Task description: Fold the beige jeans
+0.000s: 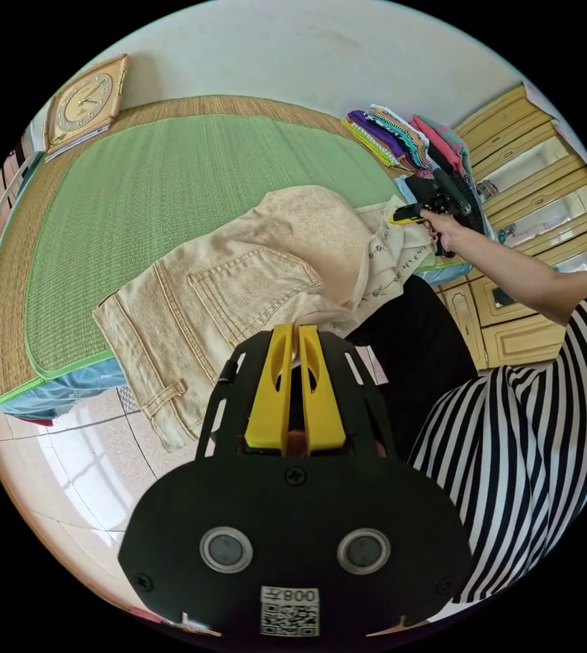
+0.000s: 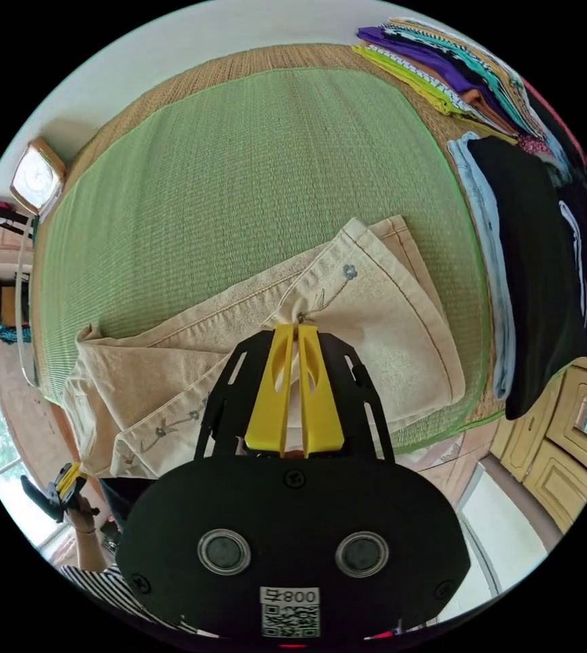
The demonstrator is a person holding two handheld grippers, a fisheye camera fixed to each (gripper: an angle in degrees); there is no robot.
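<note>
Bed topped with a green woven mat [image 1: 171, 204] over a brown straw mat [image 1: 14, 272]. Plain pale wall [image 1: 320, 54] behind it. Square wooden-framed clock [image 1: 86, 102] leans at the corner. Stack of colourful folded clothes [image 2: 456, 75] along the mat edge. Yellow wooden cabinet with glass panels [image 1: 545, 190] beside the bed. Glossy light tiled floor [image 1: 82, 469] reflects daylight.

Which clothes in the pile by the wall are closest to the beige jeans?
The pale blue jeans under the black garment: they lie at the pile's near edge, beside the beige jeans; the purple and green ones lie farther back.
</note>
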